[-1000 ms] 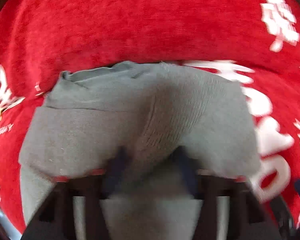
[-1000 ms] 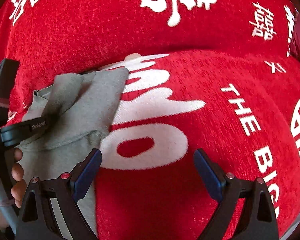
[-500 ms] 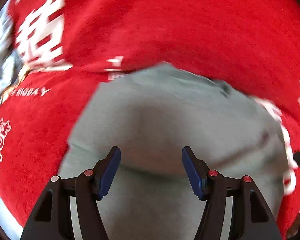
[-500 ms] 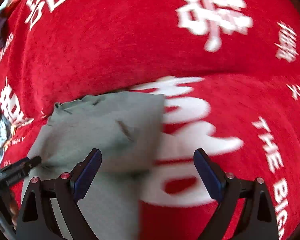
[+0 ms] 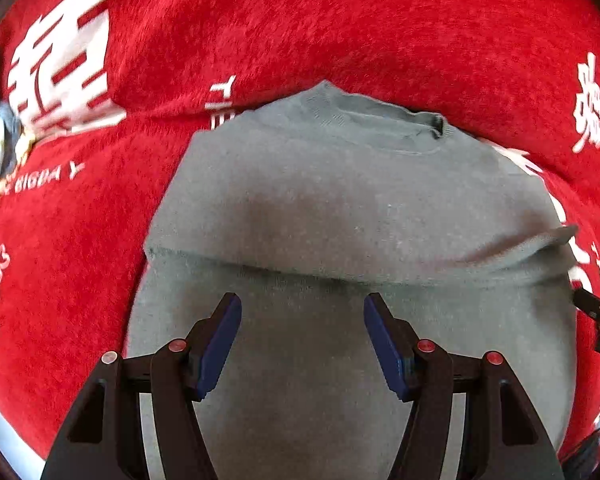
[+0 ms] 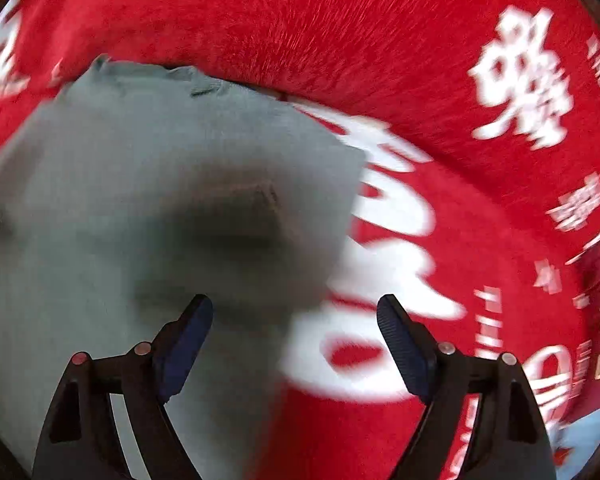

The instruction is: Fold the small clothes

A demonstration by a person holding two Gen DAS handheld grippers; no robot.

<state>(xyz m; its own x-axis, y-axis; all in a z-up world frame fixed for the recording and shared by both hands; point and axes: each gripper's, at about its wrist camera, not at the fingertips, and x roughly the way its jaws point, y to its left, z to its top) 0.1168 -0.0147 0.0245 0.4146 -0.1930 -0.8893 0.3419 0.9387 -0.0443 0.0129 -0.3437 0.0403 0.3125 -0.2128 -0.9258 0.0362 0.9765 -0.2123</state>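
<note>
A: Left wrist view: left gripper (image 5: 302, 340) wide open, empty, over grey garment (image 5: 340, 208) lying folded on red blanket (image 5: 340, 20).

B: Right wrist view: right gripper (image 6: 294, 340) open, empty, at garment's right edge. Soft, light; pinch a doubled edge.

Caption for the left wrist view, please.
Open left gripper poised over a folded grey garment lying on a red printed cloth.

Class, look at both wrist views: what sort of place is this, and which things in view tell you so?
Probably a home, on a bed or table, though the frames don't show which. A red plush cover with white printed characters lies under a small grey garment, and both open grippers hover above it.
</note>
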